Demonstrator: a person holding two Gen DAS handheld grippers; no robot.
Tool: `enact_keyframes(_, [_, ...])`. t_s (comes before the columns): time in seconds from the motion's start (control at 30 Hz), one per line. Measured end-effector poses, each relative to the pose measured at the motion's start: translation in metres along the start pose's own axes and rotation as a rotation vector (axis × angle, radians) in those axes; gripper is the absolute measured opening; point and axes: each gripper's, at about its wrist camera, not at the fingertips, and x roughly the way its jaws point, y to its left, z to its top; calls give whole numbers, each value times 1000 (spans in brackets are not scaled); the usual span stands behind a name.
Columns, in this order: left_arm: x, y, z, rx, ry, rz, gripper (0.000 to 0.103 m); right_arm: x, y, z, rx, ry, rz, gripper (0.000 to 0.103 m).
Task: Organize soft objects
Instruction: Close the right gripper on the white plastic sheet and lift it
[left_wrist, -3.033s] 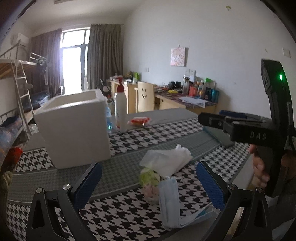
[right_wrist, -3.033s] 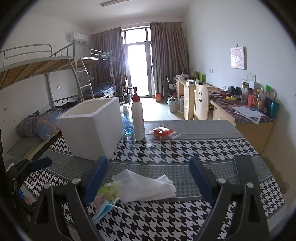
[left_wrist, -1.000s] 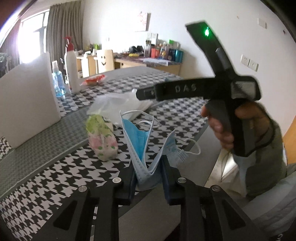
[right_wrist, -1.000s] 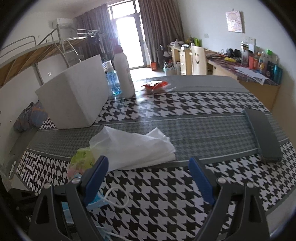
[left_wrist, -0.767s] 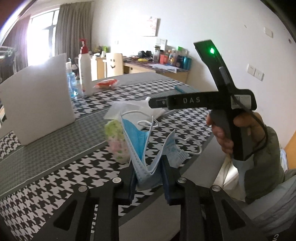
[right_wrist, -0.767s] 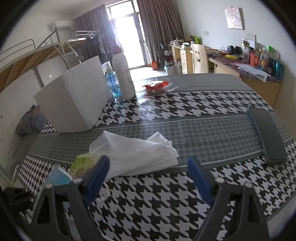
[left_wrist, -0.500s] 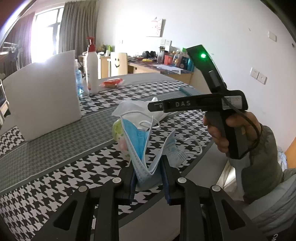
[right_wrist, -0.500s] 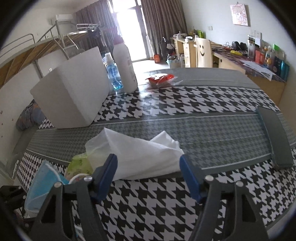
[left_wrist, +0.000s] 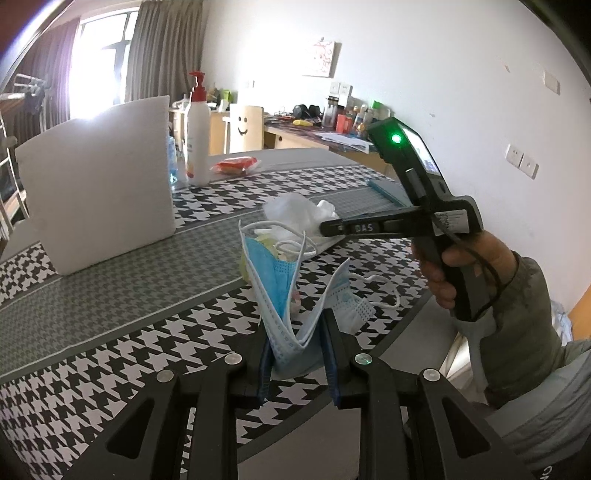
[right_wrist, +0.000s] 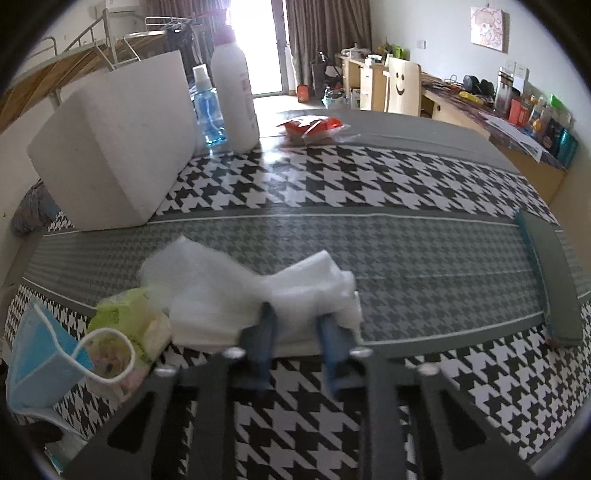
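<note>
My left gripper (left_wrist: 295, 332) is shut on a bunch of blue face masks (left_wrist: 275, 280), held up near the table's front edge with ear loops dangling. The same masks (right_wrist: 37, 354) show at the lower left of the right wrist view. A crumpled white plastic bag (right_wrist: 221, 280) lies mid-table. My right gripper (right_wrist: 297, 325) is closing, and its blue pads pinch the near edge of the bag, which bunches between them. In the left wrist view the right gripper (left_wrist: 325, 227), held by a hand, reaches onto the bag (left_wrist: 291, 210). A green tissue pack (right_wrist: 125, 317) lies beside the bag.
A white foam box (right_wrist: 114, 162) stands at the back left on the houndstooth tablecloth (right_wrist: 369, 184). Next to it are a blue spray bottle (right_wrist: 208, 114) and a white pump bottle (left_wrist: 197, 147). A red packet (right_wrist: 314, 127) lies farther back, a grey flat case (right_wrist: 554, 280) at the right.
The right gripper's wide-open jaws have come together on the white bag as it moved down onto it. The left gripper keeps its hold on the masks and has shifted slightly.
</note>
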Motion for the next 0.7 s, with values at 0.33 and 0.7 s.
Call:
enact_keyframes(0.33, [-11,5,5,-4,-28,10,25,-55,-15,9,50,-142,52,7])
enact_keyframes(0.7, [-8,-1,10,13,-30,13,25,-102,-19,10,44,-243,-15,7])
